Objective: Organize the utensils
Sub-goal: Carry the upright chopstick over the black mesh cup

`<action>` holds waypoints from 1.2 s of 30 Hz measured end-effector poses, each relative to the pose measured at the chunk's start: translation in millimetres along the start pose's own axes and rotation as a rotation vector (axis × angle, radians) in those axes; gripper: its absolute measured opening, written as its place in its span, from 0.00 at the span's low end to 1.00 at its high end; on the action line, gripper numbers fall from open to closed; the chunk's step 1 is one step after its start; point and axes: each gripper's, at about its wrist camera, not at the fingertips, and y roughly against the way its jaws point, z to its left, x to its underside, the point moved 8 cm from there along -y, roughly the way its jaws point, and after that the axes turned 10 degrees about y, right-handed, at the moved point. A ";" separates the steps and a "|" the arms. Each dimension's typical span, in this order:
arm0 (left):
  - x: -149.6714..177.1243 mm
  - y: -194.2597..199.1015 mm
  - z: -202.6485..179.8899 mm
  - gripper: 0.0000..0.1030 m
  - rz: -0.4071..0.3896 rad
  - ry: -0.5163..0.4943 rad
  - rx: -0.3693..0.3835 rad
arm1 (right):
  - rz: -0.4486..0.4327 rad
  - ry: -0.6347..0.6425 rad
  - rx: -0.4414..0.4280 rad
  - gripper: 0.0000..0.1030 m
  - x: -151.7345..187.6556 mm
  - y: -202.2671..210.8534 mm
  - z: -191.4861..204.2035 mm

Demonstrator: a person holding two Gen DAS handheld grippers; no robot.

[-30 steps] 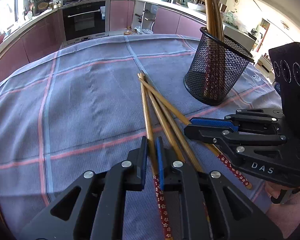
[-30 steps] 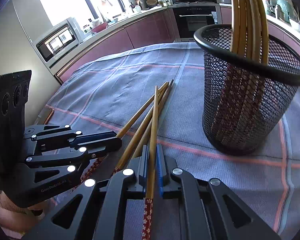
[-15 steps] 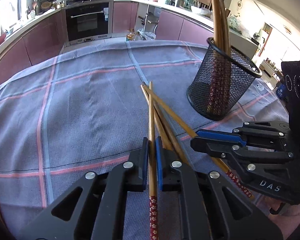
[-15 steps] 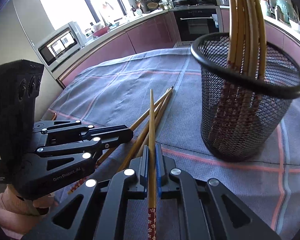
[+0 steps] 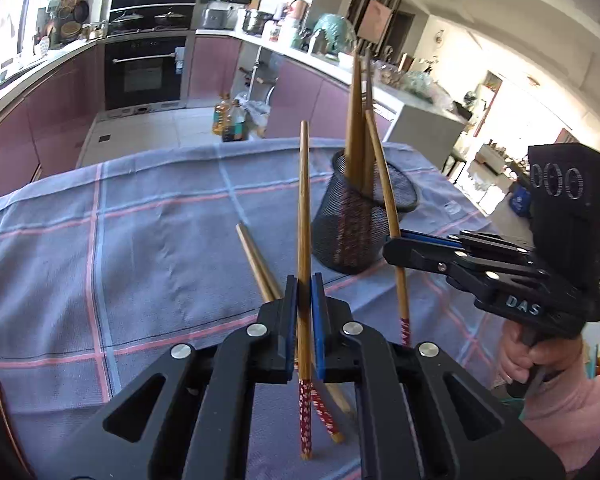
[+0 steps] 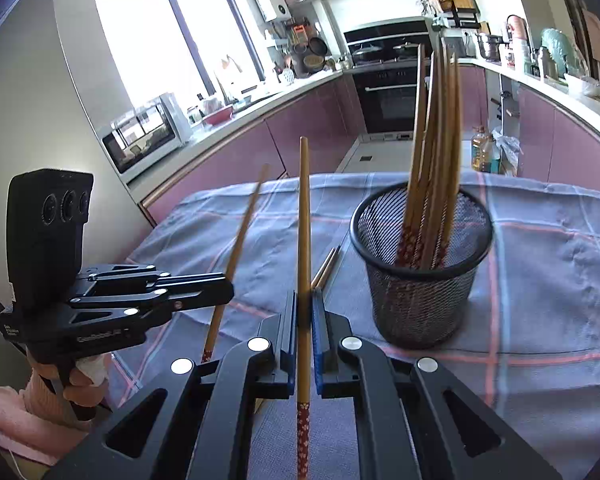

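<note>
Covering the table: a blue-grey checked tablecloth with pink and pale lines.

Black wire-mesh holder, upright on the cloth, right of centre in the right wrist view; holds a bundle of bamboo chopsticks standing with their red floral ends down.

Left gripper: jaws clamped on one chopstick, lifted off the cloth, plain tip forward and up, red patterned end hanging behind the pads.

Right gripper: jaws clamped on a second chopstick, likewise raised, near the holder.

Two loose chopsticks lying on the cloth beneath the left gripper, crossing at their patterned ends.
</note>
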 end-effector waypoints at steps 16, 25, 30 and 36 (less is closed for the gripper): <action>-39.8 50.2 -36.6 0.07 -0.129 -0.037 0.096 | -0.132 0.008 0.044 0.06 -33.9 41.9 -21.9; -71.8 60.0 -62.7 0.07 -0.194 -0.064 0.130 | -0.203 0.046 0.080 0.06 -65.0 65.6 -29.9; -91.5 66.5 -77.6 0.07 -0.232 -0.087 0.139 | -0.236 0.061 0.096 0.06 -81.3 75.3 -37.6; -113.8 69.1 -93.0 0.07 -0.267 -0.116 0.143 | -0.264 0.073 0.119 0.06 -95.2 80.9 -45.8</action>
